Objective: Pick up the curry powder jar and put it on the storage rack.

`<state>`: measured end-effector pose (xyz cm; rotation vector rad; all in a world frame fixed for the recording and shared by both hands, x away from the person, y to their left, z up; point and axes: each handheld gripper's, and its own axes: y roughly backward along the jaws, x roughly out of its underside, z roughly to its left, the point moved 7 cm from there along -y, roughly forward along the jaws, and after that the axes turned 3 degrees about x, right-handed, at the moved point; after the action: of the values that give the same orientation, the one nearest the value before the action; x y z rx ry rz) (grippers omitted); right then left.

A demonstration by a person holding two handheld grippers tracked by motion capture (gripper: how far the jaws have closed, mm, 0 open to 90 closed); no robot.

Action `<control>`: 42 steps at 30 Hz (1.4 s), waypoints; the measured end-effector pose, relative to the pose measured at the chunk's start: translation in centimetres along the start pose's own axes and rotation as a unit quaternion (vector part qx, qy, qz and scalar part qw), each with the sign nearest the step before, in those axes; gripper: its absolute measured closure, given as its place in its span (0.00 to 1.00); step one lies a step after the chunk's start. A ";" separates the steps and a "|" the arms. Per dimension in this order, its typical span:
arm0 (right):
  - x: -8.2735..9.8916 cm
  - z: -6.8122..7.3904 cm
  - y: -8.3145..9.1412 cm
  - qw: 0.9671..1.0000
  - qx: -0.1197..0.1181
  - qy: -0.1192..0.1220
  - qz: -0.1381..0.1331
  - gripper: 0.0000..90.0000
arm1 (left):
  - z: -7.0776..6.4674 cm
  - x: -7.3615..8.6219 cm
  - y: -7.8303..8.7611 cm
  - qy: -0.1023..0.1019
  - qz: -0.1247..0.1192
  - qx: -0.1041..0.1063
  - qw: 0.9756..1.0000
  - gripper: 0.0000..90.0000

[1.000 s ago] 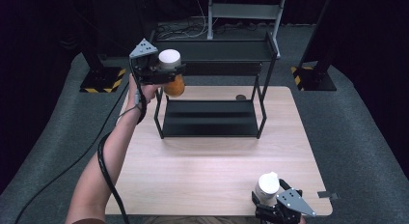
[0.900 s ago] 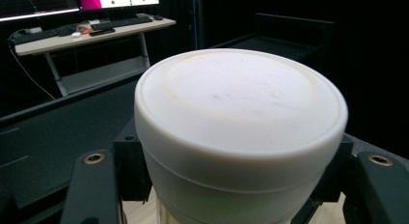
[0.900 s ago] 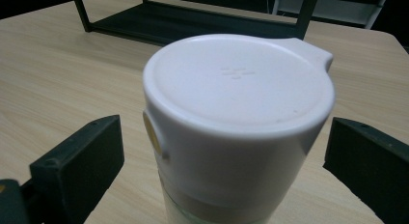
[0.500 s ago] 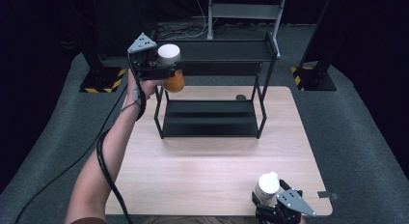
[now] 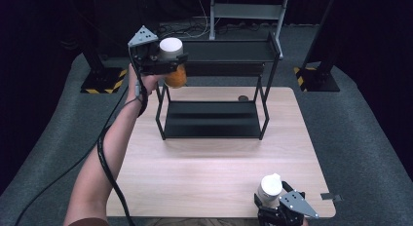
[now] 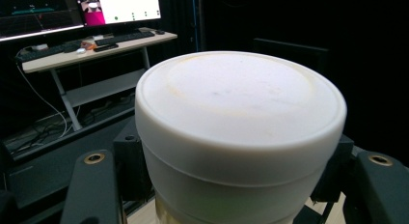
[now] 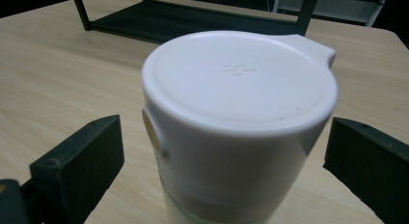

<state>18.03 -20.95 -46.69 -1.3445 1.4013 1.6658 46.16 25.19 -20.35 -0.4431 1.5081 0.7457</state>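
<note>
Nearest, at the table's [image 5: 214, 167] front edge: right gripper [image 5: 277, 206] around a white-capped bottle [image 5: 269, 186] standing upright on the wood; in the right gripper view the jaws stand apart on either side of its cap [image 7: 238, 89], visible gaps both sides, so not clamped; this cap has a small lip at one side, probably a flip-top, not a place to grip. Farther off, left gripper [image 5: 163, 60] held high at the left end of the black rack [image 5: 214, 109], level with its top shelf [image 5: 229, 50]; jaws closed on a jar [image 5: 174, 72], orange contents, broad white lid [image 6: 238, 118], upright, clear of the shelf. Handling, judged: jar rigid, smooth-walled, likely slippery, moderate weight if full; grip is just under the lid, where the overhang stops it sliding down; keep upright; set down gently in case it is glass.
</note>
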 end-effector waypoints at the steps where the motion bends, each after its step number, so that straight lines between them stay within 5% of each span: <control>1: 0.0 0.0 0.0 1.000 0.000 0.000 0.000 0.00 | 0.0 -0.1 0.0 0.000 -0.001 -0.001 1.000 0.38; 42: -0.1 0.1 0.1 1.000 -0.005 0.000 -0.003 0.00 | 1.1 -3.9 -1.6 -0.011 -0.027 -0.041 0.999 0.38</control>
<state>17.98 -20.87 -46.60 -1.3518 1.3904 1.6709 48.40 24.19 -16.80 -0.5345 1.4431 0.7697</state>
